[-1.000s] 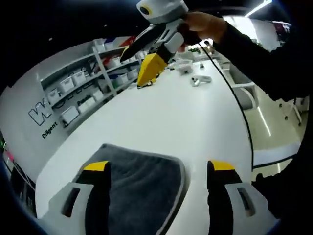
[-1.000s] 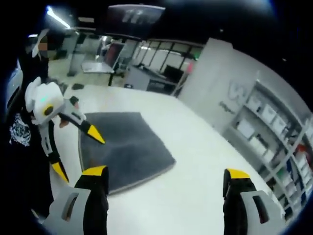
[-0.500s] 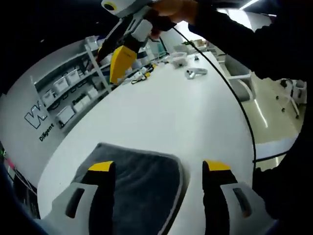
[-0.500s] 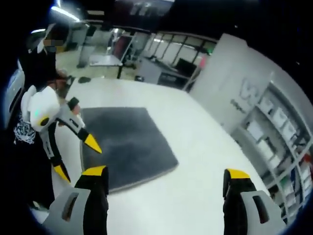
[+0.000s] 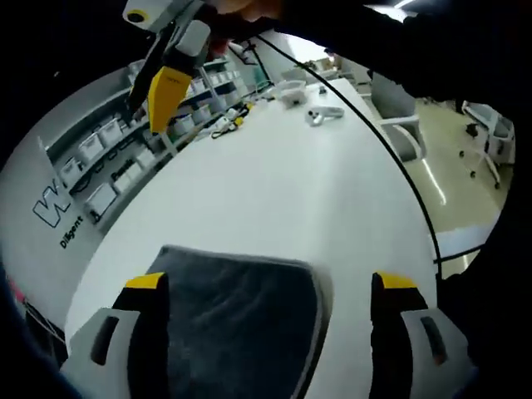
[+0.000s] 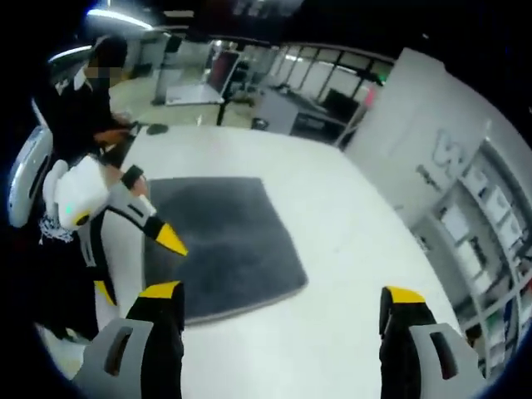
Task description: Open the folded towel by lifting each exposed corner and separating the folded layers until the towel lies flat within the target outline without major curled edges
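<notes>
In the left gripper view we hold our left gripper (image 5: 270,287) with jaws spread wide and empty, low over the near edge of the folded grey towel (image 5: 237,320) on the white table (image 5: 283,191). Our right gripper (image 6: 283,298) is likewise wide apart and empty, raised above the table with the towel (image 6: 220,241) ahead to its left. There the left gripper (image 6: 137,262) shows, its yellow-tipped jaws parted at the towel's edge.

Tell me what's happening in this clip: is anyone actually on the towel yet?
Not yet. A person holds a pair of tongs in each hand over a white table. The grey towel lies folded and flat on it, untouched. The left tongs, open, hover at the towel's near edge. The right tongs are raised above the far end of the table, well away from the towel, and are also open in their own view. No corner has been lifted.
</notes>
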Motion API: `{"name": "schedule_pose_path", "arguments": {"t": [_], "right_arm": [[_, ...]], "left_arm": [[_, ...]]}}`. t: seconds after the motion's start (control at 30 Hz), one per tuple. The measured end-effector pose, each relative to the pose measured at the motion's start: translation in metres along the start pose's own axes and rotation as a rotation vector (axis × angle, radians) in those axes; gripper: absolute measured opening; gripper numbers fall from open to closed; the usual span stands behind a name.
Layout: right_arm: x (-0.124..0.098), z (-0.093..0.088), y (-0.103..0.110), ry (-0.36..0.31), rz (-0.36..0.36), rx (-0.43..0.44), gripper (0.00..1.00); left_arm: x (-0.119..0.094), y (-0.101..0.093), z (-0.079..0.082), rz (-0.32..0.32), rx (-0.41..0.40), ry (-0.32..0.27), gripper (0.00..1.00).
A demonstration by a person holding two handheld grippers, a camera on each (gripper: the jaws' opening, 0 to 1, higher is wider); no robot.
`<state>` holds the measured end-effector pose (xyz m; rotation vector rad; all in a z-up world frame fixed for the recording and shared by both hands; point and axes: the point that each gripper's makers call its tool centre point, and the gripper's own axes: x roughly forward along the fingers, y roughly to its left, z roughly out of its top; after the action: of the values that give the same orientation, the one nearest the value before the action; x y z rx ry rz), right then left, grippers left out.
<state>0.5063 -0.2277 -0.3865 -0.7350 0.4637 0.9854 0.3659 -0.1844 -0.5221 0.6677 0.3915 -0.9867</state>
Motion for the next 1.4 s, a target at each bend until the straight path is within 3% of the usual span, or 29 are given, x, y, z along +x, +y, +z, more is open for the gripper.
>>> {"name": "schedule_pose_path", "arguments": {"t": [0.13, 0.23, 0.3, 0.4, 0.63, 0.83, 1.03, 1.17, 1.3, 1.4], "right_arm": [[0.011, 0.000, -0.004, 0.017, 0.029, -0.023, 1.00], [0.025, -0.003, -0.006, 0.041, 0.077, -0.041, 1.00], [0.032, -0.005, -0.008, 0.058, 0.103, -0.032, 1.00], [0.041, -0.007, -0.012, 0.070, 0.122, -0.024, 1.00], [0.052, -0.009, -0.020, 0.111, 0.166, -0.021, 1.00], [0.051, -0.013, -0.012, 0.174, 0.268, -0.032, 0.99], [0.046, -0.015, -0.019, 0.234, 0.302, -0.061, 0.99], [0.029, -0.014, -0.018, 0.302, 0.412, -0.127, 0.99], [0.022, 0.006, -0.044, 0.351, 0.353, -0.156, 0.99], [0.017, 0.022, -0.052, 0.368, 0.336, -0.174, 0.99]], "left_arm": [[0.005, 0.006, 0.002, 0.025, 0.013, -0.007, 1.00], [0.010, 0.001, -0.002, -0.008, 0.010, 0.021, 0.95], [0.014, -0.004, -0.008, -0.041, -0.010, 0.057, 0.93], [0.018, -0.006, -0.022, -0.029, 0.031, 0.114, 0.94], [0.022, -0.011, -0.020, -0.065, 0.006, 0.111, 0.92], [0.026, -0.008, -0.015, -0.095, 0.018, 0.118, 0.91], [0.018, -0.009, -0.008, -0.152, 0.011, 0.113, 0.91], [0.006, -0.012, 0.003, -0.187, 0.029, 0.120, 0.93], [-0.004, -0.009, 0.010, -0.192, 0.089, 0.147, 0.92], [-0.005, -0.009, 0.014, -0.204, 0.107, 0.157, 0.91]]}}
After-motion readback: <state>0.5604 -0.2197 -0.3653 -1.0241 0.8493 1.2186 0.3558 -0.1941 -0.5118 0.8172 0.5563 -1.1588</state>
